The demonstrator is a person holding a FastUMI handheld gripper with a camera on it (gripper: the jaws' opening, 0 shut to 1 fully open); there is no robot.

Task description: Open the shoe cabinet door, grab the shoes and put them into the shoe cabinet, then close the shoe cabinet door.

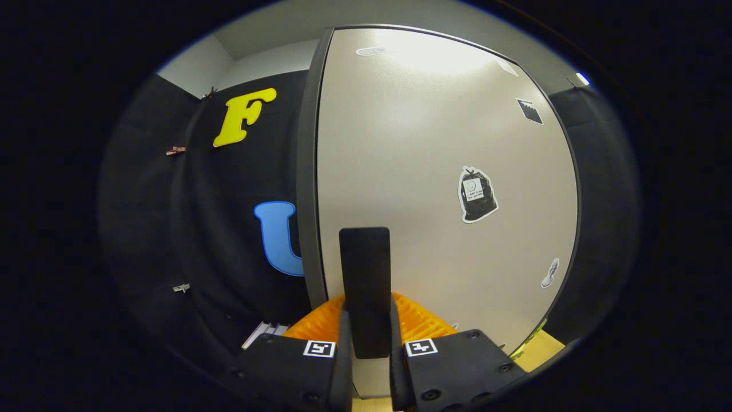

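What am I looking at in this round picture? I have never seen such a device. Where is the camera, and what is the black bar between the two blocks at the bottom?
There is no robot arm here. A person holds a two-finger gripper in one hand. The camera rides on that tool and looks forward along its fingers, so the wide lens bends straight lines.

The large pale grey panel with a dark edge is the shoe cabinet door, seen from close up. Several small stickers sit on it, among them a black bag-shaped sticker.

The flat black rectangular bar is the door handle. It stands upright between the two fingers, which appear to press on it from both sides, so the handle is what is held. Beside the door hangs the black cloth wall of the booth.
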